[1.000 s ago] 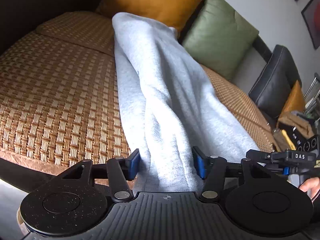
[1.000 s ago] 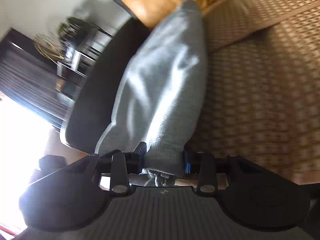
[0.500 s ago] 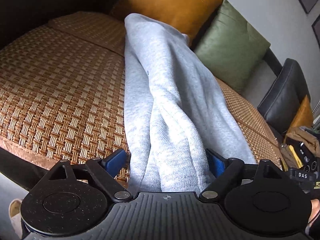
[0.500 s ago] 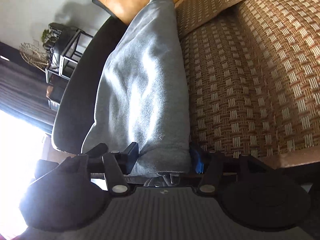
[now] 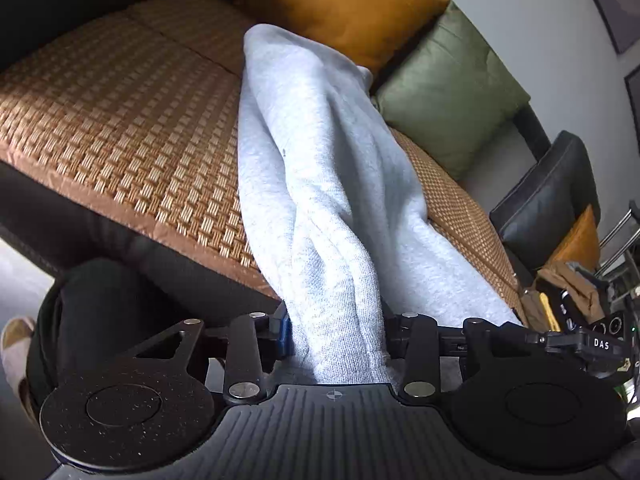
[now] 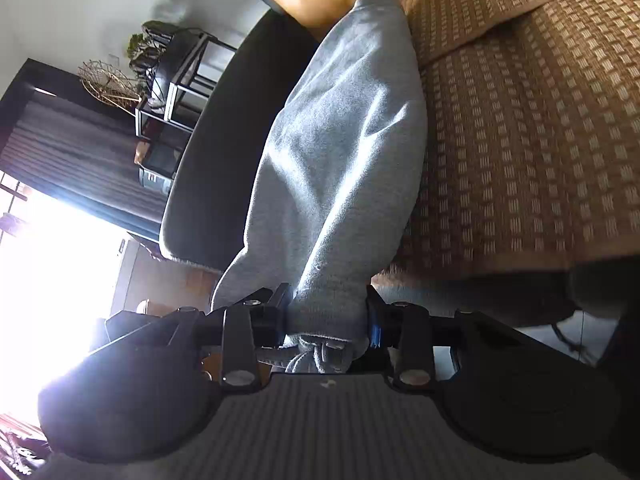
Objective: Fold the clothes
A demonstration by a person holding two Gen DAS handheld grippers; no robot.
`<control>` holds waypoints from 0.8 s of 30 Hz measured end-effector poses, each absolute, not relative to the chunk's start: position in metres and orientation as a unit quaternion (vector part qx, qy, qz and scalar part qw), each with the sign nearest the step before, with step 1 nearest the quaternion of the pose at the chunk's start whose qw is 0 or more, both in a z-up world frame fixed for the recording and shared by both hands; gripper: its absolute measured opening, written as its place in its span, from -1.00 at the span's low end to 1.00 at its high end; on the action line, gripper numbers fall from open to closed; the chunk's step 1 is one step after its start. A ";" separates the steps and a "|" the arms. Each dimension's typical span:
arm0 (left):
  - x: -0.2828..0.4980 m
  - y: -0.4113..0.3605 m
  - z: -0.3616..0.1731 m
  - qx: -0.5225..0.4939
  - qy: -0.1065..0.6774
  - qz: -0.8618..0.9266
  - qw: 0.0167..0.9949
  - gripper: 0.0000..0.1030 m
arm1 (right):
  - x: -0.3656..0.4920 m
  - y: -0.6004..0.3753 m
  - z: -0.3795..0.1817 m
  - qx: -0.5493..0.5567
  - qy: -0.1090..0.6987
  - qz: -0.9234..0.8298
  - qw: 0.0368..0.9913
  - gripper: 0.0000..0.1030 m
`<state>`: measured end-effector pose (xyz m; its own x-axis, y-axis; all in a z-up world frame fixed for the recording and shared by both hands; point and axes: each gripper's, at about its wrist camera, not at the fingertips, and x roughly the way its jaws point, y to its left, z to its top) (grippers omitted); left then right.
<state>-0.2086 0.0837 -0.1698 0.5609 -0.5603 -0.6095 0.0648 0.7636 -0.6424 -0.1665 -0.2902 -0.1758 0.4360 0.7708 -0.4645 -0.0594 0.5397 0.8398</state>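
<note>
A light grey fleece garment [image 5: 320, 168] runs as a long bunched strip from the sofa's back cushions to me, its near end lifted off the seat edge. My left gripper [image 5: 336, 332] is closing, and its blue pads press a gathered hem from both sides. In the right wrist view the same garment [image 6: 344, 152] hangs from the seat to my right gripper [image 6: 326, 316]. Its jaws are closing too, pressed on a ribbed end with a knotted drawstring [image 6: 316, 354] just behind them. The right gripper's body [image 5: 580, 340] shows at the left view's right edge.
The sofa seat wears a brown woven mat [image 5: 120, 120], with an orange cushion [image 5: 348, 8] and a green cushion [image 5: 452, 92] at its back. A black armrest [image 6: 224, 152] bounds one end. A person's dark trouser leg [image 5: 100, 300] stands by the front edge. A metal shelf [image 6: 176, 80] stands beyond.
Both grippers opened wider around the cloth half a second ago and have closed on it again. Both hands drew back and up from the seat edge, lifting the near end.
</note>
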 end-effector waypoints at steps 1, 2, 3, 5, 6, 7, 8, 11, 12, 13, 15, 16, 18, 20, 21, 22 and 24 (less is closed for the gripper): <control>-0.209 0.086 -0.164 -0.303 0.428 -0.183 0.831 -0.23 | -0.167 -0.291 -0.169 0.398 0.453 0.277 0.748 -0.20; -0.208 0.089 -0.155 -0.315 0.423 -0.181 0.830 -0.23 | -0.165 -0.292 -0.159 0.404 0.447 0.281 0.747 -0.21; -0.207 0.091 -0.145 -0.328 0.417 -0.179 0.829 -0.23 | -0.161 -0.293 -0.148 0.407 0.438 0.287 0.748 -0.21; -0.198 0.095 -0.123 -0.342 0.402 -0.179 0.831 -0.23 | -0.153 -0.294 -0.125 0.413 0.421 0.298 0.750 -0.21; -0.192 0.096 -0.112 -0.346 0.393 -0.180 0.833 -0.23 | -0.146 -0.294 -0.113 0.416 0.414 0.303 0.751 -0.21; -0.184 0.096 -0.100 -0.351 0.385 -0.182 0.834 -0.22 | -0.137 -0.293 -0.101 0.418 0.407 0.307 0.751 -0.21; -0.173 0.097 -0.088 -0.360 0.380 -0.185 0.832 -0.18 | -0.127 -0.293 -0.090 0.424 0.402 0.311 0.750 -0.21; -0.139 0.099 -0.059 -0.377 0.367 -0.192 0.829 0.03 | -0.091 -0.294 -0.060 0.448 0.389 0.317 0.740 -0.21; -0.128 0.099 -0.051 -0.378 0.363 -0.192 0.830 0.05 | -0.079 -0.292 -0.052 0.456 0.386 0.317 0.737 -0.20; -0.121 0.098 -0.045 -0.370 0.359 -0.193 0.835 0.05 | -0.066 -0.290 -0.044 0.463 0.383 0.317 0.734 -0.20; -0.116 0.097 -0.038 -0.347 0.352 -0.192 0.848 0.06 | -0.051 -0.285 -0.032 0.447 0.380 0.323 0.743 -0.20; -0.116 0.097 -0.037 -0.337 0.351 -0.192 0.852 0.06 | -0.048 -0.284 -0.030 0.433 0.380 0.327 0.749 -0.20; -0.122 0.099 -0.053 -0.327 0.369 -0.195 0.848 0.08 | -0.056 -0.284 -0.041 0.422 0.396 0.326 0.748 -0.20; -0.131 0.101 -0.081 -0.330 0.402 -0.197 0.831 0.18 | -0.066 -0.285 -0.061 0.419 0.418 0.317 0.741 -0.20; -0.136 0.101 -0.097 -0.331 0.422 -0.197 0.821 0.18 | -0.073 -0.288 -0.075 0.424 0.433 0.305 0.735 -0.20; -0.141 0.102 -0.113 -0.328 0.442 -0.199 0.811 0.15 | -0.080 -0.291 -0.089 0.428 0.448 0.292 0.729 -0.19; -0.150 0.104 -0.134 -0.294 0.461 -0.200 0.813 0.15 | -0.094 -0.297 -0.117 0.431 0.474 0.267 0.720 -0.19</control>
